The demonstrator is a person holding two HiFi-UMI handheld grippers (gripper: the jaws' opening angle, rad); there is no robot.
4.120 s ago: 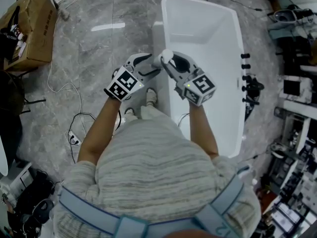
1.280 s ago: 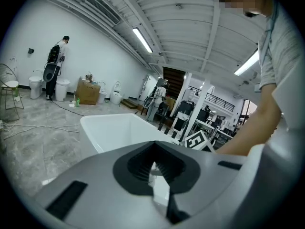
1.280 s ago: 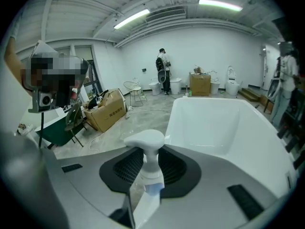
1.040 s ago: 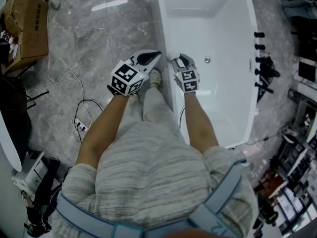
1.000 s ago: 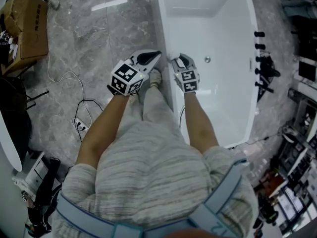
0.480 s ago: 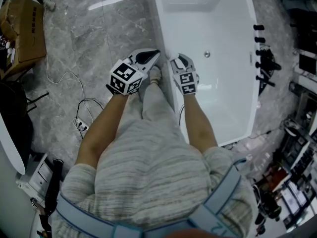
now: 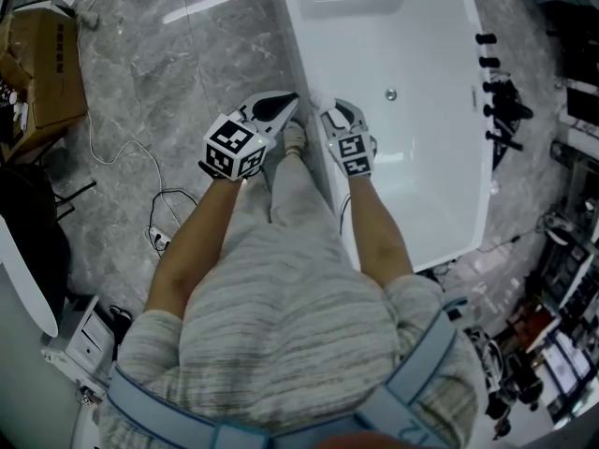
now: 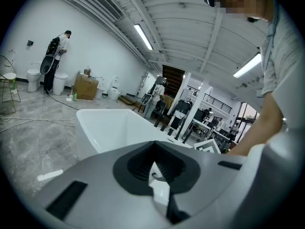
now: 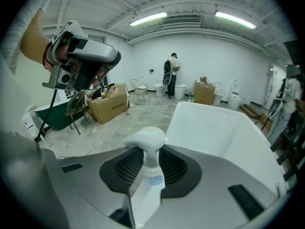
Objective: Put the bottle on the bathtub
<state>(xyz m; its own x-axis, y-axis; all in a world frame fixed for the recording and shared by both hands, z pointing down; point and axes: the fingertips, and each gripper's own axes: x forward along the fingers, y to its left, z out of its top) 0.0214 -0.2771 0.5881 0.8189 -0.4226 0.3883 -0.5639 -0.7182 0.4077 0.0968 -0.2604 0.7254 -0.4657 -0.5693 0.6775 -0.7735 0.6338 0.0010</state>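
- Grey marble floor (image 7: 187,54), loose cables (image 7: 98,143) trailing across it on the person's left.
- White bathtub (image 7: 435,166) runs along the person's right side, black fittings on its far rim.
- Person in a striped top (image 7: 281,325) stands just beside the tub's near rim, both forearms stretched forward.
- Brown cardboard box (image 7: 51,73) sits on the floor, well apart from the tub.
- Left gripper (image 7: 284,106) hangs over the floor just beside the tub's outer wall. Its jaws are pressed together with nothing between them.
- Right gripper (image 7: 329,113) is above the tub's near rim and tilted down. Its jaws are spread wide and clamped on the bottle.
- Bottle (image 9: 147,185) is white with a pump head, upright between the right jaws, at the near rim. Can't tell whether its base touches the rim.
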